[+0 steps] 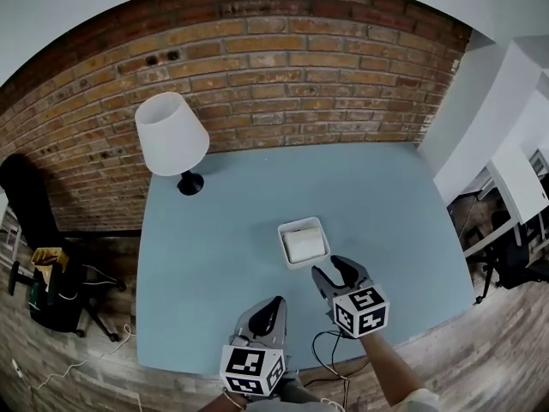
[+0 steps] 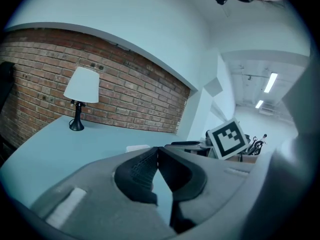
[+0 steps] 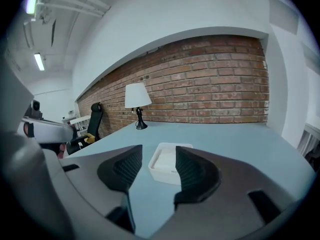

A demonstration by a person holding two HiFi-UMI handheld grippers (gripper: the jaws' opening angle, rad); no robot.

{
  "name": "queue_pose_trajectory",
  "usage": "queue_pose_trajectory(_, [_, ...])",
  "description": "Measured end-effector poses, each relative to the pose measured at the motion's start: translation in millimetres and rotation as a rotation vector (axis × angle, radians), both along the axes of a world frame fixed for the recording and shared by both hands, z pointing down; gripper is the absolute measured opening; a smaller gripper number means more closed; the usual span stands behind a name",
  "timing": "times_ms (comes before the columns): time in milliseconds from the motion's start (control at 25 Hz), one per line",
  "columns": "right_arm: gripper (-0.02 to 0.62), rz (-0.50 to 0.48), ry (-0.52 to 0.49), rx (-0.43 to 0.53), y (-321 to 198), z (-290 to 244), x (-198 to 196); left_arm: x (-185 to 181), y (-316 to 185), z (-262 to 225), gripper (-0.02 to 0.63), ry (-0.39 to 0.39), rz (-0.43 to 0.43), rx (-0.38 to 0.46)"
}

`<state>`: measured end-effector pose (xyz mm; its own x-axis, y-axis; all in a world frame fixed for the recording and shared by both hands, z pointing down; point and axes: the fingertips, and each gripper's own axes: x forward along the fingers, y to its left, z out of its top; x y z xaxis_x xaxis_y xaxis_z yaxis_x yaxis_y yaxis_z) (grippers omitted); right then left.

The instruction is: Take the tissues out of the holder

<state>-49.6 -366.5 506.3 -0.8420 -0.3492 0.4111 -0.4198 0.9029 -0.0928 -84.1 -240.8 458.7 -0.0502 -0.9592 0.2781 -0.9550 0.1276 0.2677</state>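
Note:
A white square holder with a stack of white tissues inside sits near the middle of the light blue table. In the right gripper view the holder lies just ahead of the jaws. My right gripper hovers close to the holder's near right corner, open, nothing between its fingers. My left gripper hangs near the table's front edge, left of the right one, jaws shut and empty.
A white-shaded lamp on a black base stands at the table's back left, before a brick wall. A black chair with bags stands on the floor at left. White furniture is at right. Cables hang off the front edge.

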Motion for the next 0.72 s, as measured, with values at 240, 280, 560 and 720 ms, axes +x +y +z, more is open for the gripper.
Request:
queue_pose_trajectory(240, [0.299,-0.176,0.057,0.026,-26,18,-28,-10,-10,9,0.009,0.001,-0.028,-0.016])
queue_pose_trajectory(280, [0.319,-0.221,0.076,0.041,-29,21,-33,-11,-11,10,0.009,0.001,-0.032,-0.019])
queue_pose_trajectory(560, [0.345,-0.595,0.263,0.127,-42,46,-65,-24,-14,26,0.009,0.007,-0.058,-0.059])
queue_pose_trajectory(720, [0.345,-0.762,0.374,0.142,-50,61,-77,-34,-18,37,0.009,0.010,-0.081,-0.076])
